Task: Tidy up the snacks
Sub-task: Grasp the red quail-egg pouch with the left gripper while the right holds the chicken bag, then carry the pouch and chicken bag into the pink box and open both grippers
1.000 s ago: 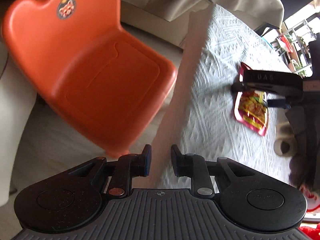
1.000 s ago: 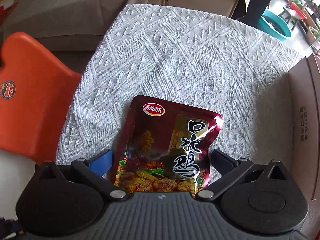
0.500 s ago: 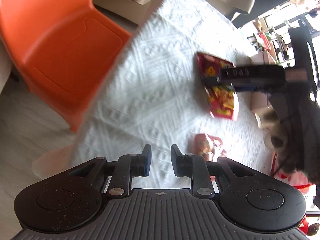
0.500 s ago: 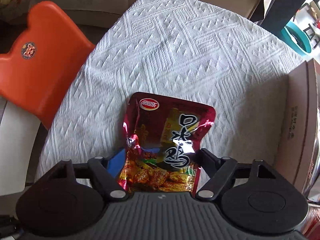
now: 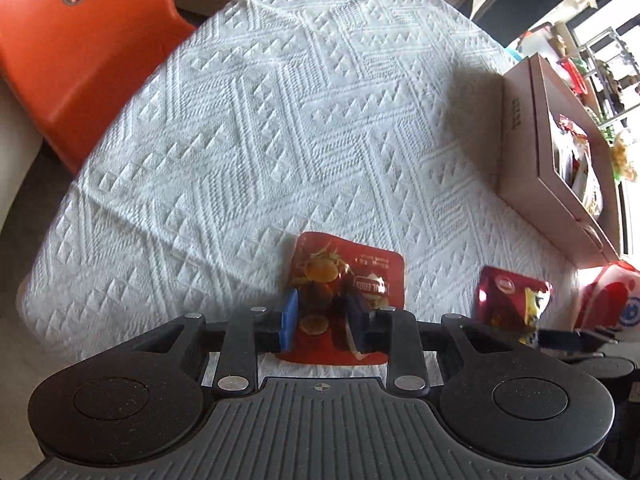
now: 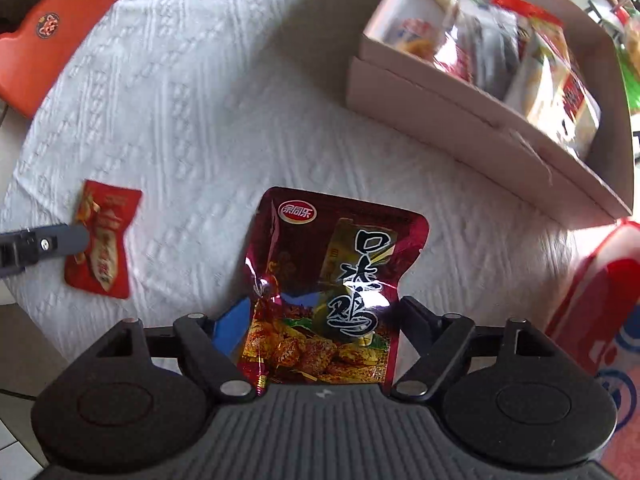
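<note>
A small red snack packet [image 5: 352,268] lies flat on the white tablecloth [image 5: 280,120]. My left gripper [image 5: 322,316] hangs just over its near end, jaws opening, a finger on each side and neither pad pressing. The same packet [image 6: 102,240] shows at the left of the right wrist view, with a left finger [image 6: 40,244] beside it. My right gripper [image 6: 324,320] grips a dark red foil snack bag [image 6: 340,248] above the cloth, its jaws easing slightly wider. That bag [image 5: 512,300] also appears at the right of the left wrist view.
An open cardboard box [image 6: 440,108] with several snack packs inside stands at the table's far right, also seen as the box [image 5: 520,140]. A red and white pack [image 6: 592,300] lies near the right edge. An orange chair [image 5: 72,40] stands beyond the table's left edge.
The left gripper has swung from above the orange chair to over the small red packet, and its jaws have widened. The right gripper has carried the dark red bag towards the box.
</note>
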A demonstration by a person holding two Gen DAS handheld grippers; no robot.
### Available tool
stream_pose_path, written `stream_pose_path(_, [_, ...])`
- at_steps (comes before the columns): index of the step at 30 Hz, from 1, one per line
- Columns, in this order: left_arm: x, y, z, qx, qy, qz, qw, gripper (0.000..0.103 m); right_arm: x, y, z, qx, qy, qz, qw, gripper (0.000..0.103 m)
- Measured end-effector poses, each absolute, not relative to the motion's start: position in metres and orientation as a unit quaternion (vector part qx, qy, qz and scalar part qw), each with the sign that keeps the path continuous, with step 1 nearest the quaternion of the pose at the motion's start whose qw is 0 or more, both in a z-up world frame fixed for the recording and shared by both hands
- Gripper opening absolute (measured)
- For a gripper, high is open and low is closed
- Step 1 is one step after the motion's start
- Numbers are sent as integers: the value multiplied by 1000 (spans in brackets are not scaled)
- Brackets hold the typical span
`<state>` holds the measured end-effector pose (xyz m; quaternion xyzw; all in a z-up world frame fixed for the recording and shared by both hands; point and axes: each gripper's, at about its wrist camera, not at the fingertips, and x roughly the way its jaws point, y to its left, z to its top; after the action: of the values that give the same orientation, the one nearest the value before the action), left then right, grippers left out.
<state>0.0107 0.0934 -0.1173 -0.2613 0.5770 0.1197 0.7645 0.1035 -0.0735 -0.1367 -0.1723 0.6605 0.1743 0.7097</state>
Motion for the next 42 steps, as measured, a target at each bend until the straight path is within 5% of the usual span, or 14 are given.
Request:
stream_pose_path(4, [26, 70, -120, -221, 591, 144, 762, 42, 107, -106, -154, -116, 708, 157, 678, 99])
stream_pose_path(16, [50, 25, -133, -192, 594, 162, 764, 73, 60, -110, -150, -195, 631, 225, 716, 103])
stream_pose_path(25, [20, 30, -120, -223, 583, 174, 762, 52, 50, -118, -149, -217, 617, 255, 712, 103])
stream_pose_path(33, [-7, 36, -126, -269, 573, 178, 753, 54, 52, -124, -147, -188, 621, 261, 714, 103])
stream_pose_path(37, [13, 35, -129, -254, 575, 175, 758, 64, 59, -131, -146, -165, 631, 252, 715, 103])
stream_pose_path(40, [35, 22, -133, -206, 600, 149, 758, 88, 54, -124, -148, -193, 629, 245, 712, 103])
stream_pose_path(42, [44, 11, -136, -166, 619, 130, 757, 96, 50, -119, -150, -211, 625, 240, 713, 103])
